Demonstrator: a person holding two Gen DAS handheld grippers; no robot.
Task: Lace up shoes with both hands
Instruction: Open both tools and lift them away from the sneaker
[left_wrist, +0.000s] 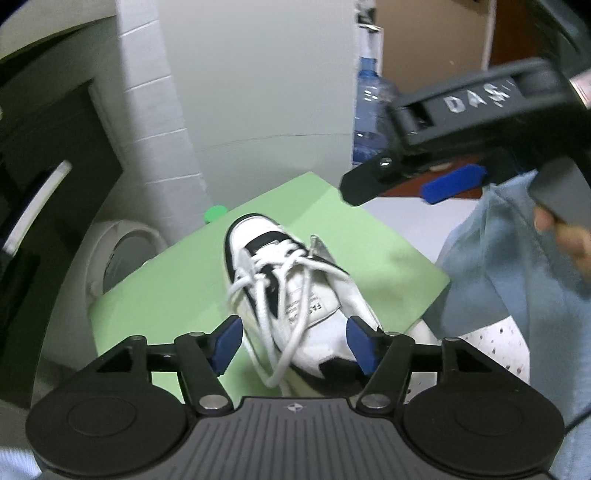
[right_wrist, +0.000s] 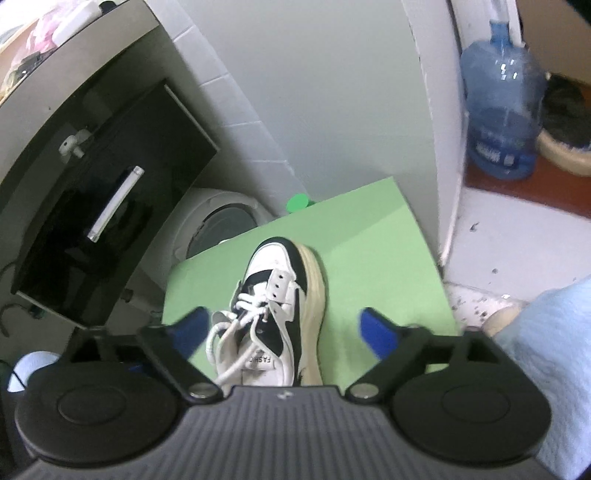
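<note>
Heel nearest, shoe (right_wrist: 280, 310) points toe away.

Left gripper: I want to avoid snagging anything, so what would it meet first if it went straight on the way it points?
Probably the loose white laces lying between its open pads, then the shoe beneath; depth is unclear.

A white shoe (right_wrist: 280, 314) with black panels, white laces (left_wrist: 280, 291) and cream sole lies on a pale green worktop (right_wrist: 369, 266); blue-padded tongs (right_wrist: 288, 328).
</note>
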